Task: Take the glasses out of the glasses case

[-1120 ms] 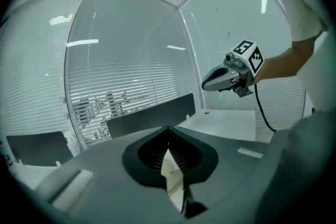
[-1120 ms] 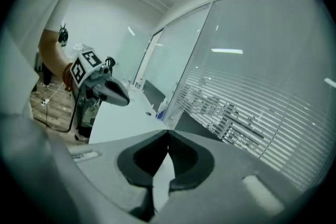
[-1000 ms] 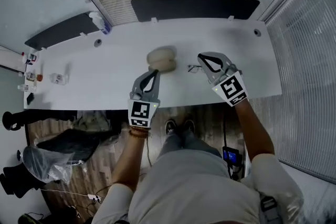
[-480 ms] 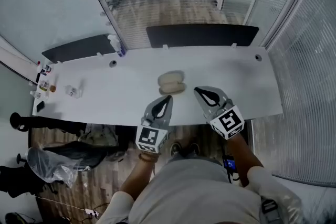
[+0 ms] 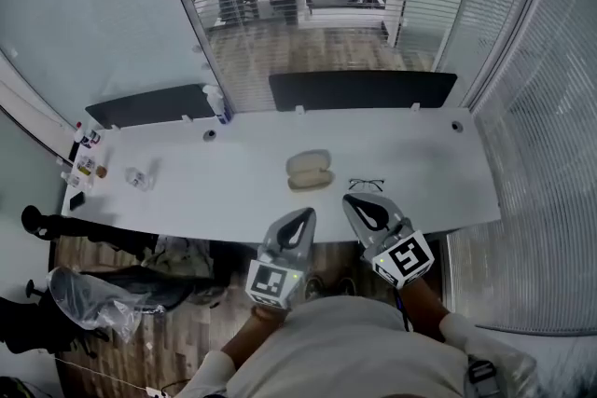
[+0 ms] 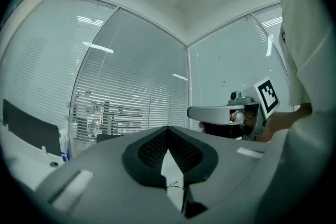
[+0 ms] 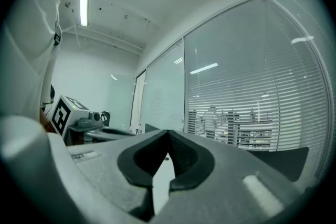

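In the head view a beige glasses case (image 5: 309,170) lies near the middle of the white table (image 5: 187,191), showing two rounded halves. The thin dark-framed glasses (image 5: 366,185) rest on the table just right of it, outside the case. My left gripper (image 5: 304,217) and right gripper (image 5: 354,203) hover at the table's near edge, held back from both objects. Each one is shut and holds nothing. The left gripper (image 6: 168,129) looks level across the room, with the right gripper's body (image 6: 226,113) beside it. The right gripper (image 7: 168,134) points at the glass wall.
Black partition panels (image 5: 364,90) stand along the table's far edge. A spray bottle (image 5: 217,102) sits at the back left, with a clear cup (image 5: 138,178) and small items (image 5: 86,166) at the left end. Glass walls with blinds enclose the room. Bags (image 5: 89,298) lie on the floor.
Both grippers drew back from the case and glasses toward the person and rose. The head view lifted, showing more of the room beyond. Case and glasses stayed put.
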Motion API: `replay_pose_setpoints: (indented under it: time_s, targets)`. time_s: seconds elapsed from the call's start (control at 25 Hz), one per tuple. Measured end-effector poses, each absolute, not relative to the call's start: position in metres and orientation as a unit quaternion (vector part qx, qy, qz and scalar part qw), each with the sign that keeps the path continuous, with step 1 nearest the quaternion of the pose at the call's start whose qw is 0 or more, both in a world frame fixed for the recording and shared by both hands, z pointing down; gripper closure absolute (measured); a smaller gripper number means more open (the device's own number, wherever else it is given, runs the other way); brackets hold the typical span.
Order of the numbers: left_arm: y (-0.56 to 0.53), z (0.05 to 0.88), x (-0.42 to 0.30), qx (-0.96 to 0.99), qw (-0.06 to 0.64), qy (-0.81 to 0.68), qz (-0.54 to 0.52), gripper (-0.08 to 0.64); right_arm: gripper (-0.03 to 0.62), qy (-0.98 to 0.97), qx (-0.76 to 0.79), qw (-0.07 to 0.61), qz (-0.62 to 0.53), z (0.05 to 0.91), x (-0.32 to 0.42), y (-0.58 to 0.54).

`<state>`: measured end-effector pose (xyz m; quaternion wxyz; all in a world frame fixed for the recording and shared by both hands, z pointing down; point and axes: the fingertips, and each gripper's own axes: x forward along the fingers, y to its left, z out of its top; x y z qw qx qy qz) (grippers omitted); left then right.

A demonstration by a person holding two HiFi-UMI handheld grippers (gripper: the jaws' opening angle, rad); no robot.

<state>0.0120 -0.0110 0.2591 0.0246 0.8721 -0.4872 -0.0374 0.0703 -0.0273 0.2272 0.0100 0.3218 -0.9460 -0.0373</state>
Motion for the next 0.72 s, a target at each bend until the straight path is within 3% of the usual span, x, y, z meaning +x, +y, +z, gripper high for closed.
replay_pose_setpoints:
  time_s: [0.72]
  targets:
    - [-0.002,0.252,0.042,0.878,0.045,-0.473,-0.056,0.557,0.592,-0.945,0.325,-0.023,-0.004,0.223,0.073,0.002]
